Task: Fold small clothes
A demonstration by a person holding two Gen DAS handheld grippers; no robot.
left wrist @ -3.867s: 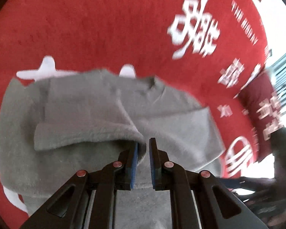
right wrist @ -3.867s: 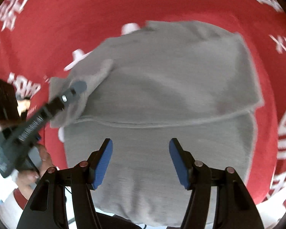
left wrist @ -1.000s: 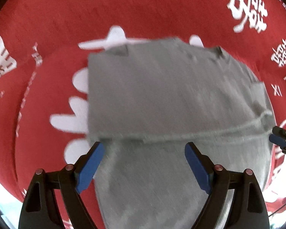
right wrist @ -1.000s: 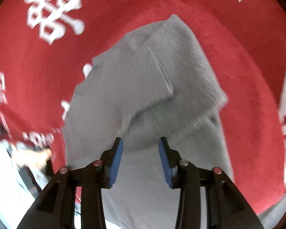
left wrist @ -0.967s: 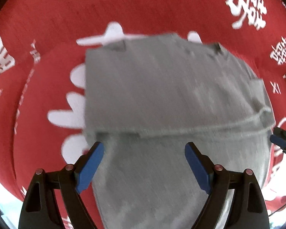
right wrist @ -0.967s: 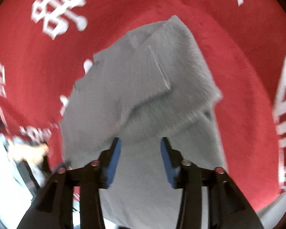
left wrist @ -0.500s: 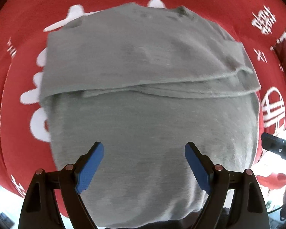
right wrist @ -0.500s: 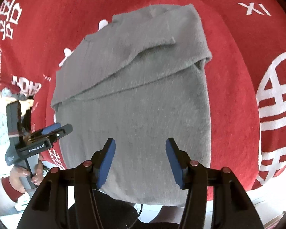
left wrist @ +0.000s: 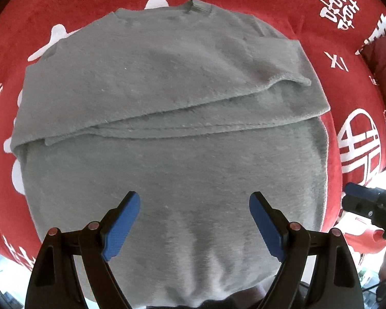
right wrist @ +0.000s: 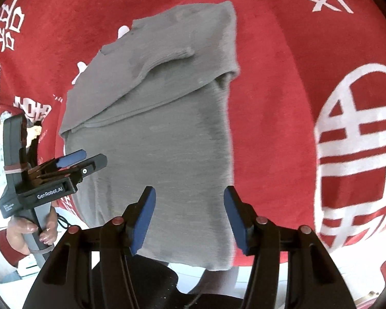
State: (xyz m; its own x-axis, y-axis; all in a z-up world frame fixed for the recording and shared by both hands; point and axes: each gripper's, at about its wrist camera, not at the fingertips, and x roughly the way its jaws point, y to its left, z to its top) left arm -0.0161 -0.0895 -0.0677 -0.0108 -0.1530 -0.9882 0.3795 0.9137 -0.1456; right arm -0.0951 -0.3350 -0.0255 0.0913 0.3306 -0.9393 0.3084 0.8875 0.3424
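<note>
both sleeves are being carried folded across the grey sweater [left wrist: 172, 108], which is lying on the red cloth [left wrist: 321, 5] with its hem hanging over the near edge. the left claw [left wrist: 194, 219] and right claw [right wrist: 189, 217] are being held spread and empty above the hem. if only one layer is pinched, the stacked sleeves are likely being dragged loose.

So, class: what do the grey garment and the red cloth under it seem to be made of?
The grey garment looks like a soft brushed knit, perhaps fleece: matte, fuzzy nap, a ribbed neckband and stitched hems. The red cloth looks like short-pile plush or velvet, with a fine nap and flat white printed characters. Neither fibre can be told for sure.
</note>
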